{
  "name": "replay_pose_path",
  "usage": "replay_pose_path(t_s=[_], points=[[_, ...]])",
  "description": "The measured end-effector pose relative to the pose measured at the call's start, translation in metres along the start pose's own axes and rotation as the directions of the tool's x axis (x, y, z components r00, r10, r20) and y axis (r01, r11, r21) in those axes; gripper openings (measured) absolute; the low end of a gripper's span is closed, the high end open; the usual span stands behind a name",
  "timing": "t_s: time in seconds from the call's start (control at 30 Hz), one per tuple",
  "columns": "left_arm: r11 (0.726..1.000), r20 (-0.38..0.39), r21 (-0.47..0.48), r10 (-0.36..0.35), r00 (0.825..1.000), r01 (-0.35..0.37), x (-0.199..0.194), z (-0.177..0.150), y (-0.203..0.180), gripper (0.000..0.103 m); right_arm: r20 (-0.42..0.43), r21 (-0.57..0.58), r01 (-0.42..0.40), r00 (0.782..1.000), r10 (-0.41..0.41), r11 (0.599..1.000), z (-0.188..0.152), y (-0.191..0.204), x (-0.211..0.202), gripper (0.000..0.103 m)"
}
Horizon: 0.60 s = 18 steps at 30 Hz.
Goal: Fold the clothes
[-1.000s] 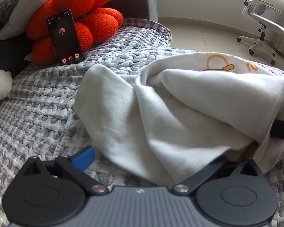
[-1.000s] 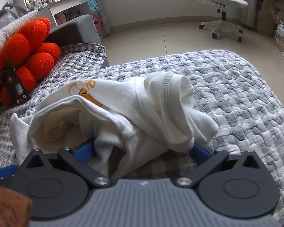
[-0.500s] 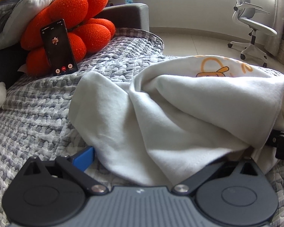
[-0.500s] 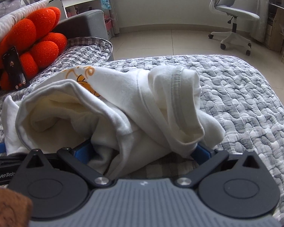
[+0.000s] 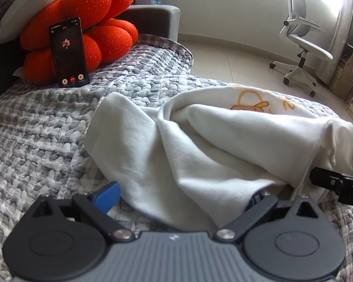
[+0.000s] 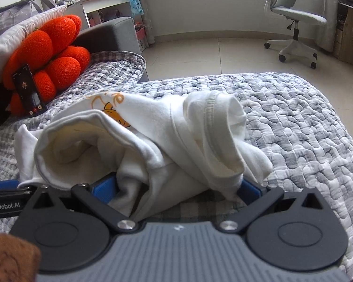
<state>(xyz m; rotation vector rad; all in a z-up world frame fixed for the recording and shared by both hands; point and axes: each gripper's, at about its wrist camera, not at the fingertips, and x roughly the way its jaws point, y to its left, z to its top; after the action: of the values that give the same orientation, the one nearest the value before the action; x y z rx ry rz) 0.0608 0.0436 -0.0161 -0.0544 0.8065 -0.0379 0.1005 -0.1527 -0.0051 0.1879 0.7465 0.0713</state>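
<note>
A: Garment condition?
B: White shirt [image 6: 153, 141], orange print, bunched and half rolled on the grey quilt [image 6: 294, 122], near the orange cushion [image 5: 82, 30].
A: Tools?
B: Left gripper [image 5: 183, 195] and right gripper [image 6: 176, 188] spread wide, cloth draped between their fingers.
A: Differences?
B: Only the right view shows the stitched hem.

Soft matt cloth shirt [image 5: 200, 155]; bumpy quilted bedspread [image 6: 294, 122]; glossy phone [image 5: 69, 51].
</note>
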Motion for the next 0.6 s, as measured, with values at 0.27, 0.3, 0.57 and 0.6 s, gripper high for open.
replay_pose_path(t_s=[0.27,0.3,0.57,0.6], points=[[0.995,0.059,-0.07,-0.07,0.996,0.074,-0.02,0.007,0.018,0.096,0.087,0.127,-0.098,0.992,0.087,0.987,0.008,-0.018,-0.037,0.097],[0.994,0.057,-0.08,-0.076,0.995,0.081,-0.02,0.007,0.02,0.094,0.089,0.138,-0.108,0.991,0.096,0.985,0.008,-0.019,-0.038,0.092],[0.989,0.049,-0.1,-0.106,0.993,0.111,-0.025,0.007,0.021,0.079,0.082,0.138,-0.174,0.983,0.164,0.975,0.01,-0.006,-0.04,0.084],[0.988,0.047,-0.097,-0.113,0.992,0.117,-0.025,0.007,0.021,0.073,0.081,0.134,-0.181,0.982,0.171,0.974,0.01,-0.004,-0.04,0.084]])
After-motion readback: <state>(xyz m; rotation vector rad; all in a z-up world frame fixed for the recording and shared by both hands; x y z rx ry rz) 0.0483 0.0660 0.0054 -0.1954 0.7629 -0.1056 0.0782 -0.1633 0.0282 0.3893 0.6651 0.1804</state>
